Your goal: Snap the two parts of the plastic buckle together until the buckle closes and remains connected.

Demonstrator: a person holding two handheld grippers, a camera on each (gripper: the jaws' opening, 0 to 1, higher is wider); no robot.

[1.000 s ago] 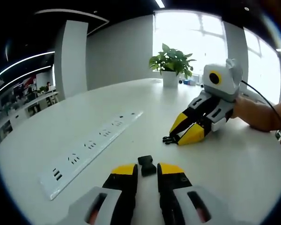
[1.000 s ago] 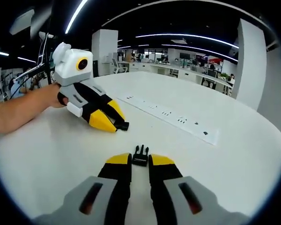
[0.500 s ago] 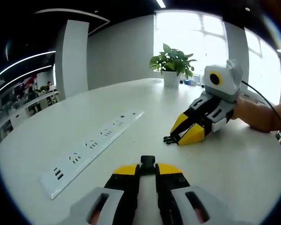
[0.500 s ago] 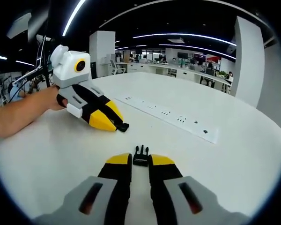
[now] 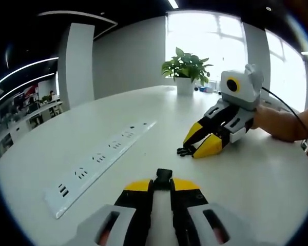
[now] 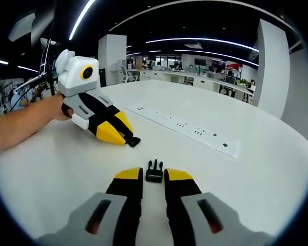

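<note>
Buckle socket (image 5: 164,176), at twelve o'clock, now pinched and lifted by left gripper (image 5: 161,185); right gripper (image 6: 153,175) stays spread around pronged half (image 6: 154,173); mating pending.

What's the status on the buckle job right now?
Left claw shut on socket half. Right claw open, pronged half on the table between its tips. Halves apart. Nothing between them.

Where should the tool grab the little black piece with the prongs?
Take the pronged piece by its two flat sides, at the solid back end. Come from behind, where the right tool sits, so the prongs point away and are free to plug in.
</note>
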